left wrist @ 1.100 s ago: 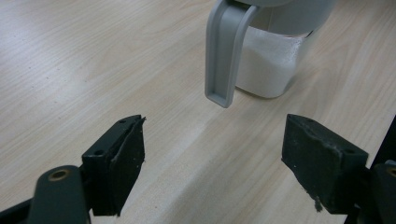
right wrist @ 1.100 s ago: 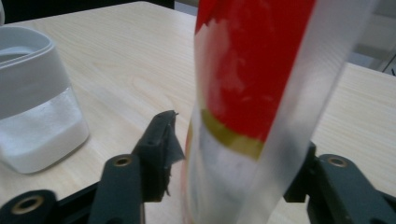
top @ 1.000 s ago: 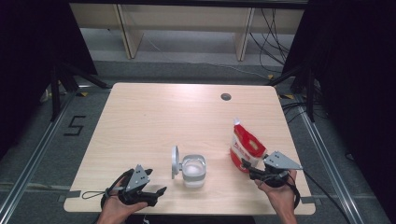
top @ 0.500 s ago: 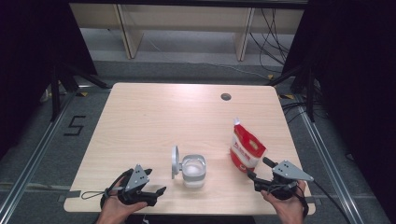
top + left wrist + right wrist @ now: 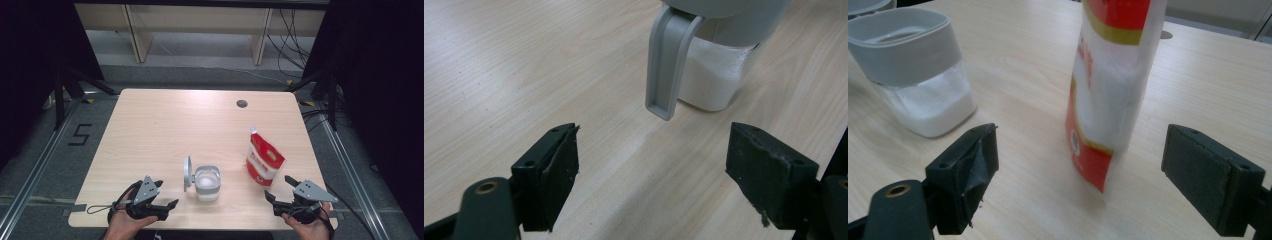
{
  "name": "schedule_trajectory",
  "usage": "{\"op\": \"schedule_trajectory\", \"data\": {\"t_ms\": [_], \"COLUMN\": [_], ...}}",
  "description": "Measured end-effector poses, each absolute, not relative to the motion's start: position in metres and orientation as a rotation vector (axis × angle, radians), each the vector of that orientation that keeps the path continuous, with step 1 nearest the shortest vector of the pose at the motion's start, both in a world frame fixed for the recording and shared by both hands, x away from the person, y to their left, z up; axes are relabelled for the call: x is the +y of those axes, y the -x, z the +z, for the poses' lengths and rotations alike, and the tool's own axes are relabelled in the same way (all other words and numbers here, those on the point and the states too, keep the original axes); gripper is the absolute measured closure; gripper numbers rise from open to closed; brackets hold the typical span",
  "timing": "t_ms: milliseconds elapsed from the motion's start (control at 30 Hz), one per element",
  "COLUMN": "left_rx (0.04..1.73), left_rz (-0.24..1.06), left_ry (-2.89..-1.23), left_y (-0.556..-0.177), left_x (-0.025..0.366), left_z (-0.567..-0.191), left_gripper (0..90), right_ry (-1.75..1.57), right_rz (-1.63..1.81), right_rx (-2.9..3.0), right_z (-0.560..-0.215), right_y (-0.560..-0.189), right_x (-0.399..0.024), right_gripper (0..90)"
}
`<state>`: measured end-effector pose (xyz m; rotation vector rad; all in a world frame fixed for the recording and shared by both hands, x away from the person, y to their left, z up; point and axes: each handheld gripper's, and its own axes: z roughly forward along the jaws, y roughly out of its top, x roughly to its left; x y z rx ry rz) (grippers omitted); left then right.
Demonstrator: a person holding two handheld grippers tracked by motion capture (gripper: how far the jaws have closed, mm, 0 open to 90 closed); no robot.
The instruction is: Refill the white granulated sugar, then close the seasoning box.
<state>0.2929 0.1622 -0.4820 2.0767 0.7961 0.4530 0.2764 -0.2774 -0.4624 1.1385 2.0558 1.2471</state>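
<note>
- My right gripper (image 5: 283, 192) is released: its jaws have just been opening and now stand wide, with nothing pressed between the pads. The bag (image 5: 263, 159) stands free just ahead of them.
- My left gripper (image 5: 161, 201) is also released, jaws spread wide, resting low at the near edge of the surface (image 5: 150, 125). The container (image 5: 207, 182) sits just ahead of it and slightly to its right.
- Step in hand, as I judge it: release the bag upright and back the right gripper away without tipping it.
- To do this well, I withdraw straight back along the jaw line, keeping both pads clear of the bag's sides. In the right gripper view the bag (image 5: 1110, 95) sits between the two pads but touches neither; I keep that clearance equal on both sides.
- I avoid any sideways sweep: the bag is soft, tall and narrow at its foot, so a light brush could topple it.
- Bag orientation: long axis close to vertical, leaning slightly; the torn top points up and away from my right gripper, the red base rests on the surface.
- Container orientation: upright, holding white powder, with its hinged lid (image 5: 187, 172) standing open on the side nearest my left gripper. In the left gripper view the lid's grey latch (image 5: 667, 62) hangs down toward my jaws.
</note>
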Motion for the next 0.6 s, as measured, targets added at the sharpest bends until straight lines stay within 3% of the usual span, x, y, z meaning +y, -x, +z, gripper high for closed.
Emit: {"op": "schedule_trajectory", "data": {"t_ms": [600], "left_rx": [0.806], "left_rz": [0.448], "left_ry": [-2.083], "left_y": [-0.2935], "left_x": [0.1627], "left_z": [-0.4807], "left_gripper": [19.9], "right_ry": [-1.106], "right_rz": [1.172], "right_rx": [2.102], "right_z": [-0.4667], "right_y": [-0.2685], "right_x": [-0.2795], "right_gripper": [17.3]}}
